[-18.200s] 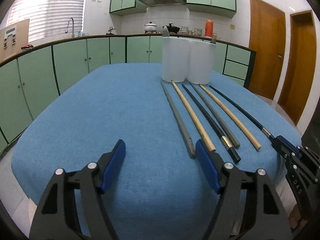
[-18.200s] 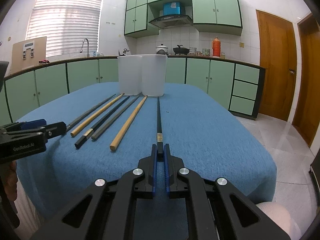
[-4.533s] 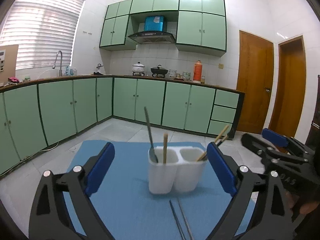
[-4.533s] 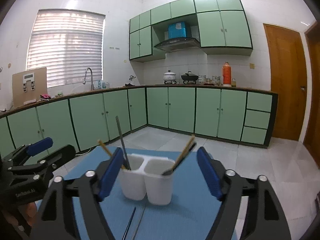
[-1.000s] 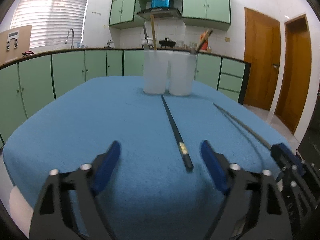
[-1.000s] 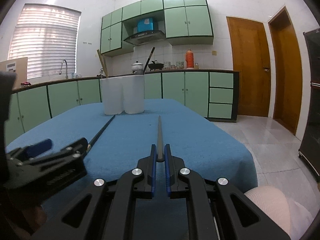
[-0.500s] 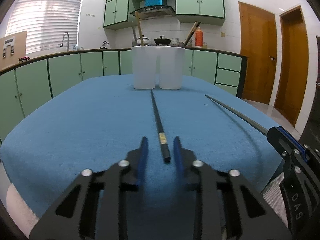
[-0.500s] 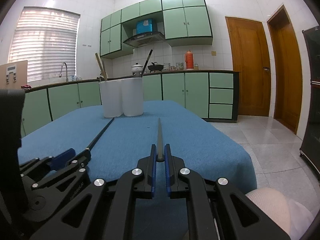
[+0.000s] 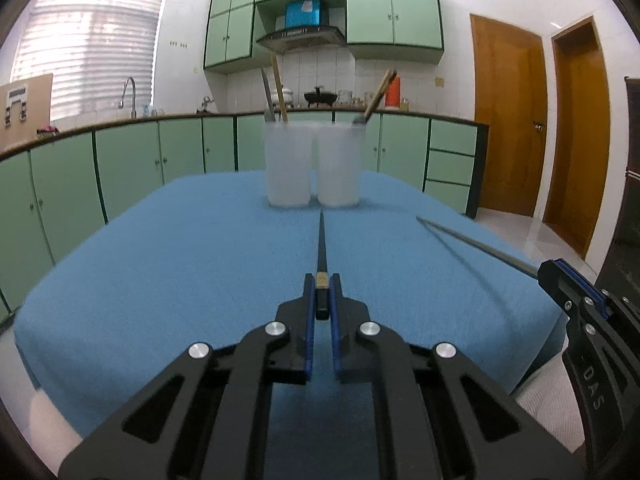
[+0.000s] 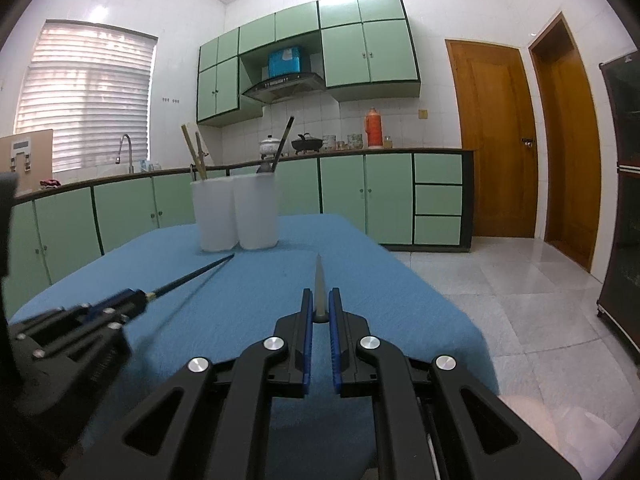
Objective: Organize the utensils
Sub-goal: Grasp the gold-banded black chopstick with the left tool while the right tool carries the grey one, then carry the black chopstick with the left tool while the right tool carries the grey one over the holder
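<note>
Left wrist view: the left gripper [image 9: 321, 300] is seen closed on the near end of a black chopstick [image 9: 321, 248], its blue pads [image 9: 308, 320] pressed against the stick's sides just behind a pale band. The jaws have just been closing, with the chopstick between them. The stick is pointed away across the blue tablecloth [image 9: 180, 264] toward a white twin-cup holder [image 9: 314, 168] at the far end of the table. Two utensils are stood in the holder's left cup [image 9: 289, 168] and a wooden-handled one is leaned in the right cup [image 9: 339, 166]. At the right edge, the right gripper [image 9: 560, 276] is seen clamped on a grey chopstick [image 9: 472, 242], which is angled toward the far left.

Right wrist view: the right gripper [image 10: 321, 308] is shown narrowed onto the grey chopstick [image 10: 319, 280], whose tip is pointed toward the far side of the table. At the near left, the left gripper [image 10: 132, 300] is seen holding the black chopstick [image 10: 192, 276], whose tip lies close to the holder [image 10: 236, 216]. Pale sticks are stood in the holder's left cup [image 10: 214, 216] and a dark one in the right [image 10: 256, 212]. The tablecloth [image 10: 400, 300] is spread beneath both tools. Green cabinets [image 10: 384, 196] are lined along the far wall, with wooden doors [image 10: 496, 140] at the right.
</note>
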`<state>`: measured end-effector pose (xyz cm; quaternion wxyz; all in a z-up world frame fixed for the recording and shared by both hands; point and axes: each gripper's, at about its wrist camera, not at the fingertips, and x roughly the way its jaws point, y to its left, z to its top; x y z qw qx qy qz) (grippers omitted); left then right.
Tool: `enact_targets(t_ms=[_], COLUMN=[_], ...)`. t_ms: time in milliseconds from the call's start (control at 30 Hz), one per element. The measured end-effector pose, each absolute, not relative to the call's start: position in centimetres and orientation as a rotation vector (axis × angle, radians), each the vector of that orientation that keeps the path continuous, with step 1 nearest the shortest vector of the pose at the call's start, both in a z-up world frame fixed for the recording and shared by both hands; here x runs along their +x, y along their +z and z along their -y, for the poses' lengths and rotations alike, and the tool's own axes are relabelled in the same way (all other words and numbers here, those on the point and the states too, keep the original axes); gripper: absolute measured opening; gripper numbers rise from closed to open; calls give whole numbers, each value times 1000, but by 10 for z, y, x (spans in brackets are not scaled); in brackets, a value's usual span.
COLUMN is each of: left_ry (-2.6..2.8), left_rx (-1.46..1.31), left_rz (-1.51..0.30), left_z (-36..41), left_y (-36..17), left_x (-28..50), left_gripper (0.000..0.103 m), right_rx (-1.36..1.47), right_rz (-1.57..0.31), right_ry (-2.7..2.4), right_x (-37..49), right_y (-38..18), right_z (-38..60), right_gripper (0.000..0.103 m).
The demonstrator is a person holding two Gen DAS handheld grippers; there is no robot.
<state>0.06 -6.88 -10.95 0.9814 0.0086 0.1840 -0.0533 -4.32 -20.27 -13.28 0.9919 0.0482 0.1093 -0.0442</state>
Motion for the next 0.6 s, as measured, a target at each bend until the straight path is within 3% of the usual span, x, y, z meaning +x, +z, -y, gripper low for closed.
enact_targets(t_ms=[267, 600], left_ry=[-114, -177], left_rx=[31, 19], left_rz=[-244, -144], left_z=[55, 48], left_y=[-55, 21], left_x=[-10, 6], left_gripper=[6, 6], right_rx=[74, 74], right_rz=[-143, -118], right_ry=[-52, 73], right_x=[-46, -16], right_y=[-93, -2], right_z=[210, 217], right_gripper=[8, 7])
